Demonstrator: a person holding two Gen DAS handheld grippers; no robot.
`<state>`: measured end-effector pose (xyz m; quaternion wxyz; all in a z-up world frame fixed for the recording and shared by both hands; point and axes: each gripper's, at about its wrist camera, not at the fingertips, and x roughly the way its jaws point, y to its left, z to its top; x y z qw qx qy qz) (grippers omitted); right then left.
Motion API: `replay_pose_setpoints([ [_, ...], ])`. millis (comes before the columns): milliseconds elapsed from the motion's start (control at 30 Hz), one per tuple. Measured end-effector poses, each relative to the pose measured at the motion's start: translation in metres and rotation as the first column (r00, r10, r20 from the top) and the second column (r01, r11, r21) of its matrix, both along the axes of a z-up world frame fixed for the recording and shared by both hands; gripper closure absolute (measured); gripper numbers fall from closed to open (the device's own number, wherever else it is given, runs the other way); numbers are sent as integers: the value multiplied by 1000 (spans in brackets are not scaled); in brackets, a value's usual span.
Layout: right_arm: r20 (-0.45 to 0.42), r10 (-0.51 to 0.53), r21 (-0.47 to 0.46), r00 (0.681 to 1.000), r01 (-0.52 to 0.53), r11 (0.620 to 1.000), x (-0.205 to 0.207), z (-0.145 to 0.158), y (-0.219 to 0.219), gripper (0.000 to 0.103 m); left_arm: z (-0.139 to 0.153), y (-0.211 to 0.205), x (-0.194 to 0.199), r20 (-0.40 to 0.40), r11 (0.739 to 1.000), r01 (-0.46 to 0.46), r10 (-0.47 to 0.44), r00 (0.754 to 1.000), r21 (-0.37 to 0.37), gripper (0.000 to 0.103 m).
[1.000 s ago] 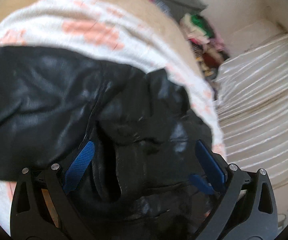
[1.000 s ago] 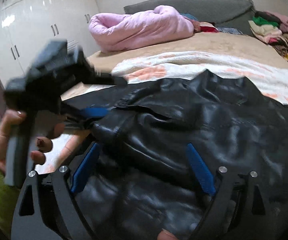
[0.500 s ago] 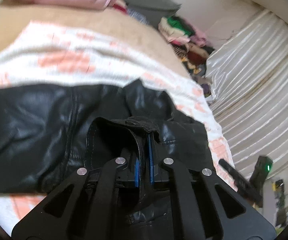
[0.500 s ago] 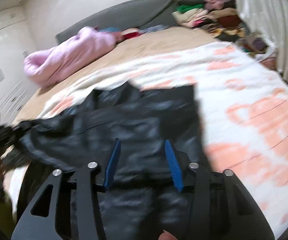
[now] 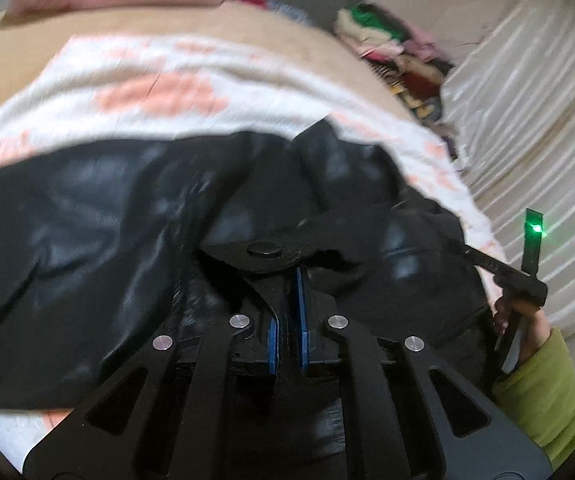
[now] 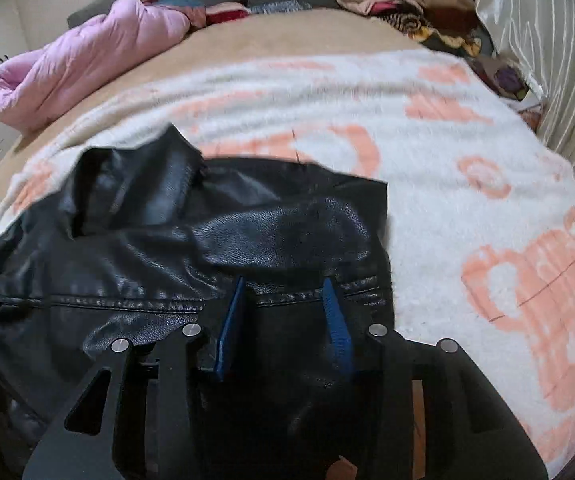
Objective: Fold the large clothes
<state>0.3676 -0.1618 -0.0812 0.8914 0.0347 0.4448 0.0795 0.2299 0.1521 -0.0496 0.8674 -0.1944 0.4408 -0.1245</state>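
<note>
1. Left tool (image 5: 289, 312) has its blue pads pinched tight on a flap of the black leather jacket (image 5: 127, 220).
2. Right tool (image 6: 285, 320) stands partly open over the jacket's seam; the jacket lies on the white-and-peach blanket (image 6: 467, 152) on the bed.

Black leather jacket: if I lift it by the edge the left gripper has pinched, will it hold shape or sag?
The black leather jacket lies in soft creases, so it will probably sag and drape. Its thick folds suggest it is fairly heavy. The glossy surface may slip between the pads of the left gripper, which hold only a narrow edge. The right gripper looks open over the hem.
</note>
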Motion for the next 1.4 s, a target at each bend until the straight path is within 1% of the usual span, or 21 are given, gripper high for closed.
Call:
replay_pose_setpoints([
  [33, 3, -4, 3, 1000, 4, 1000, 1, -5, -1, 65, -7, 1, 1, -22, 1000, -1, 1, 1000, 9, 98],
  [133, 14, 2, 0, 1000, -2, 1000, 1, -10, -2, 65, -19, 4, 5, -33, 1000, 6, -5, 999, 14, 96],
  [167, 13, 4, 3, 1000, -4, 1000, 1, -9, -1, 65, -20, 6, 5, -37, 1000, 3, -3, 999, 3, 96],
  [200, 16, 16, 8, 1000, -16, 1000, -2, -5, -1, 63, -17, 7, 3, -34, 1000, -1, 1, 999, -3, 93],
  [233, 23, 27, 8, 999, -27, 1000, -7, 2, -2, 58, -13, 8, 1, -27, 1000, -2, 2, 1000, 3, 87],
  [300, 56, 64, 15, 996, -65, 998, -21, 18, -1, 48, 3, 8, -7, 12, 999, -9, 9, 1000, 41, 75],
  [333, 73, 75, 20, 995, -77, 997, -29, 24, -1, 46, 10, 10, -10, 28, 999, -14, 13, 1000, 50, 75],
  [400, 96, 91, 40, 991, -95, 995, -44, 35, 1, 43, 26, 14, -18, 64, 997, -40, 36, 997, 59, 71],
  [467, 117, 106, 61, 987, -114, 992, -58, 43, 2, 42, 42, 15, -27, 104, 994, -62, 52, 993, 95, 65],
  [533, 132, 118, 63, 984, -127, 990, -71, 47, 5, 39, 53, 7, -35, 131, 991, -37, 21, 991, 129, 55],
  [633, 136, 137, 90, 981, -150, 984, -89, 50, 11, 37, 60, -11, -44, 133, 986, -2, -20, 991, 166, 48],
  [767, 140, 157, 74, 978, -169, 983, -106, 49, 21, 34, 51, -42, -47, 84, 985, 62, -76, 994, 163, 46],
  [800, 138, 162, 68, 977, -172, 983, -109, 48, 24, 32, 47, -50, -47, 72, 981, 77, -90, 993, 176, 46],
  [867, 135, 176, 58, 975, -185, 981, -115, 44, 29, 31, 34, -63, -45, 32, 974, 103, -112, 993, 199, 45],
  [933, 109, 172, 40, 979, -177, 983, -117, 37, 32, 29, 19, -66, -42, -9, 972, 102, -102, 995, 211, 43],
  [967, 91, 161, 33, 983, -164, 986, -116, 33, 31, 29, 6, -63, -41, -46, 974, 88, -80, 996, 211, 43],
  [1033, 28, 128, 19, 991, -129, 991, -110, 17, 28, 29, -9, -59, -39, -80, 974, 73, -57, 995, 216, 43],
  [1067, 7, 118, 34, 993, -118, 992, -108, 10, 25, 29, -15, -57, -38, -88, 977, 68, -51, 995, 205, 43],
  [1133, 5, 108, 54, 994, -108, 993, -109, 3, 24, 29, -15, -56, -38, -82, 977, 65, -49, 995, 204, 43],
  [1267, 35, 102, 55, 994, -104, 993, -115, 13, 25, 27, -8, -55, -40, -66, 979, 58, -46, 997, 195, 42],
  [1400, 59, 119, 114, 991, -125, 986, -123, 26, 25, 17, 5, -54, -46, -38, 981, 45, -39, 999, 188, 32],
])
